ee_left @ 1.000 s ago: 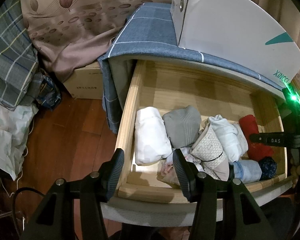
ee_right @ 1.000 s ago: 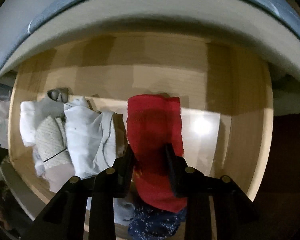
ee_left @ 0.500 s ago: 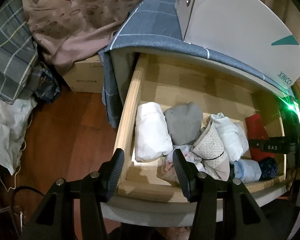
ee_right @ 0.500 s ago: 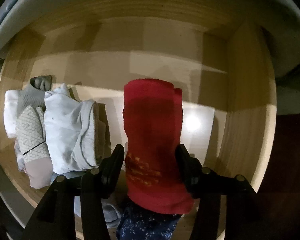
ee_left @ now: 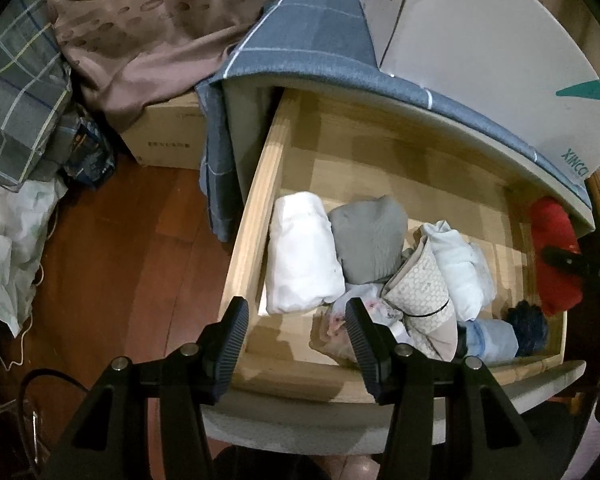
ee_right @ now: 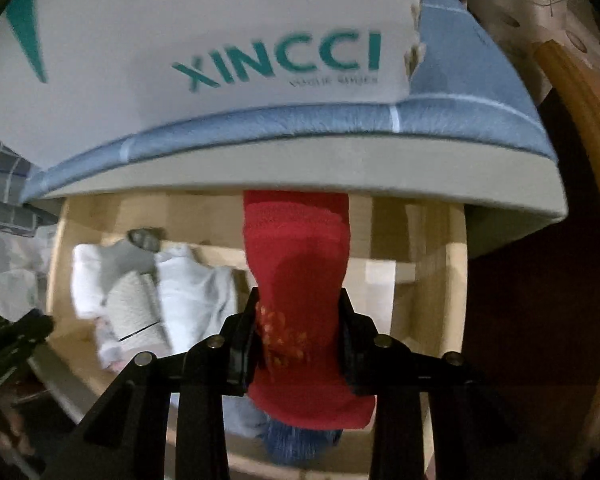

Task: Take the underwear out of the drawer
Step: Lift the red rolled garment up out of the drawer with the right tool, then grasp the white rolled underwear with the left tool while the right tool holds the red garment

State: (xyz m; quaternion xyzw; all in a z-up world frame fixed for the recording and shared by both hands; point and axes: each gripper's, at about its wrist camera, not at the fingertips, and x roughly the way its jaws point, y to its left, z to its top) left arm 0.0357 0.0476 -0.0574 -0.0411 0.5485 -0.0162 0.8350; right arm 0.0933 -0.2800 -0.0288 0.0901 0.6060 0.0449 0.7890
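the open wooden drawer (ee_left: 256,236) spreads out ahead of both pairs of fingers, under a cabinet top draped in blue cloth (ee_left: 324,40) that carries a white box (ee_right: 204,40) printed xincci. rolled garments fill the drawer's front: a white roll (ee_left: 300,256), a grey roll (ee_left: 368,240) and paler ones just beyond the left gripper (ee_left: 294,334), whose fingers stand apart over the drawer's front corner with nothing between them. the right gripper (ee_right: 298,334) has just closed its fingers on the red underwear (ee_right: 300,264), which rises beyond the fingertips, pinched at both sides.
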